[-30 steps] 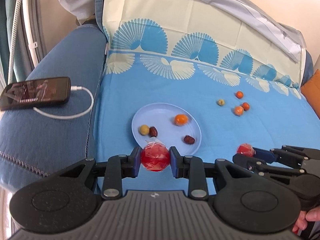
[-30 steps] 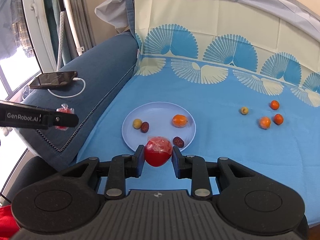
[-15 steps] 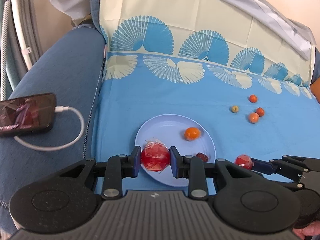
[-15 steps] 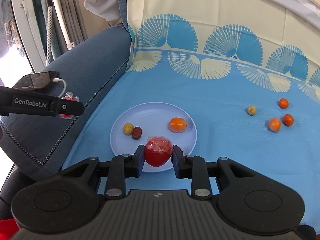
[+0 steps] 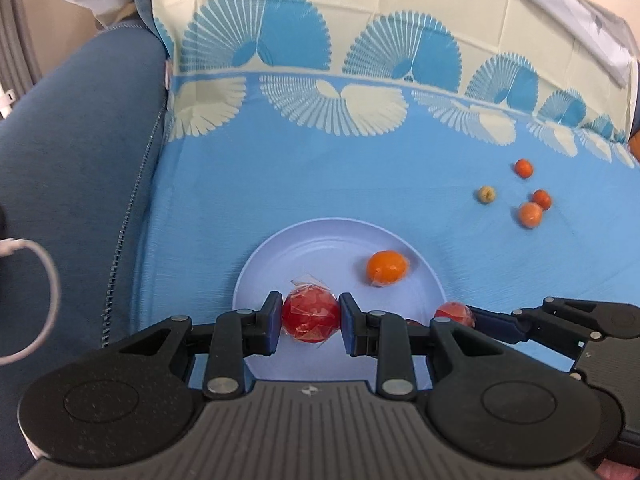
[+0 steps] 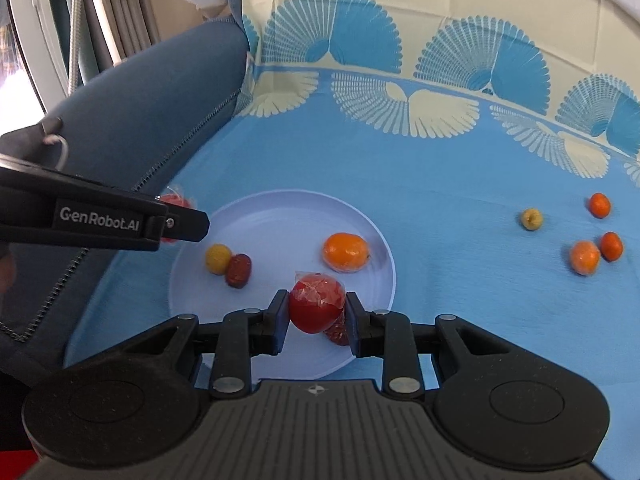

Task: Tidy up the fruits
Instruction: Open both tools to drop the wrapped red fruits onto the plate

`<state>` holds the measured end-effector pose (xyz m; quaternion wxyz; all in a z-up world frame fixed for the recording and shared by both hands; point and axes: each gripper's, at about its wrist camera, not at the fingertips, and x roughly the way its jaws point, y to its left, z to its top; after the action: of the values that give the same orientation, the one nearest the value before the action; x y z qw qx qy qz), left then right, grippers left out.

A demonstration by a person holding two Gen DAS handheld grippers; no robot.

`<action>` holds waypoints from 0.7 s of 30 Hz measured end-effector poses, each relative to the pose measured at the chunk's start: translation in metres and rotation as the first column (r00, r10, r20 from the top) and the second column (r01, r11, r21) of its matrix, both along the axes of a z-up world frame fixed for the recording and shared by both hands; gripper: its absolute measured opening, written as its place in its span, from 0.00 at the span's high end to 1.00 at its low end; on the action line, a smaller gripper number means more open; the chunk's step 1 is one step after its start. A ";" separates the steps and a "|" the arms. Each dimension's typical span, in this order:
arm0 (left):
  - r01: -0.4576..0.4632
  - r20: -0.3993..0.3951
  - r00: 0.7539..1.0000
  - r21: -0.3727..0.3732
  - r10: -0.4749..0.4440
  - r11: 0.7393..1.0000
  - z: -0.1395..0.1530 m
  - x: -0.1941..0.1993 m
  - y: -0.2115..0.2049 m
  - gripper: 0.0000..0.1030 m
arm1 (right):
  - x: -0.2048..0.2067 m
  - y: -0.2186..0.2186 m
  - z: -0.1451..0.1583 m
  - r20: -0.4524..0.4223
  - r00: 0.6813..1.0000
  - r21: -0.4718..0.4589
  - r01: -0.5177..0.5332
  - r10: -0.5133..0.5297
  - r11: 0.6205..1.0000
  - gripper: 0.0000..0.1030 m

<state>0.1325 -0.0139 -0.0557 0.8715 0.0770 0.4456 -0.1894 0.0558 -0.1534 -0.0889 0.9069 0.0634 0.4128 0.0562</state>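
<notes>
Both tongs are clamped on wrapped red fruits: the left tongs (image 5: 308,317) and right tongs (image 6: 317,312) hold them above the plate (image 6: 376,236), which carries four fruits; four more (image 6: 584,257) lie on the sofa cloth

Home living room, blue sofa (image 5: 72,184) draped with patterned cloth (image 5: 360,152), curtains (image 6: 116,12) behind

Bright daylight; fisheye-bent edges; slight motion blur.

Two wrapped red fruits (image 5: 311,314) (image 6: 316,307) over plate (image 6: 280,208), perhaps tomatoes
</notes>
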 end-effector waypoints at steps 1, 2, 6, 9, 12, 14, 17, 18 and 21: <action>0.001 -0.006 1.000 0.005 -0.001 1.000 -0.005 0.003 -0.001 0.68 | 0.004 0.000 -0.004 -0.005 1.000 -0.003 -0.005 0.005 1.000 0.70; 0.002 -0.012 1.000 0.012 -0.001 1.000 -0.010 0.007 -0.002 0.68 | 0.007 0.000 -0.008 -0.013 1.000 -0.006 -0.009 0.009 1.000 0.70; 0.002 -0.033 0.999 0.031 -0.001 1.000 -0.025 0.018 -0.006 0.67 | 0.017 0.000 -0.022 -0.036 0.999 -0.012 -0.019 0.019 1.000 0.70; 0.005 -0.040 0.999 0.041 -0.003 0.999 -0.034 0.025 -0.007 0.68 | 0.025 0.001 -0.030 -0.048 0.998 -0.016 -0.029 0.028 0.999 0.70; 0.013 -0.020 1.000 0.038 -0.012 0.999 -0.036 0.028 -0.007 0.49 | 0.032 0.002 -0.035 -0.050 0.998 -0.022 -0.042 0.041 0.999 0.69; 0.004 0.030 1.000 0.032 -0.005 0.999 -0.032 0.026 -0.007 0.04 | 0.036 0.004 -0.035 -0.052 0.997 -0.026 -0.066 0.065 0.997 0.52; -0.009 0.080 0.997 0.007 0.008 1.000 -0.020 0.016 -0.001 0.00 | 0.031 0.007 -0.025 -0.021 0.996 -0.049 -0.084 0.083 0.995 0.26; 0.006 0.069 0.998 0.002 -0.006 1.000 -0.017 0.012 0.000 0.00 | 0.028 0.008 -0.022 -0.021 0.996 -0.055 -0.088 0.087 0.995 0.20; 0.032 0.059 0.998 0.028 -0.034 0.999 -0.010 -0.009 0.004 0.00 | 0.011 0.007 -0.011 -0.046 0.996 -0.047 -0.075 0.073 0.996 0.10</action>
<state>0.1240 -0.0095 -0.0661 0.8801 0.1015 0.4207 -0.1953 0.0671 -0.1465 -0.1001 0.8961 0.0270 0.4362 0.0782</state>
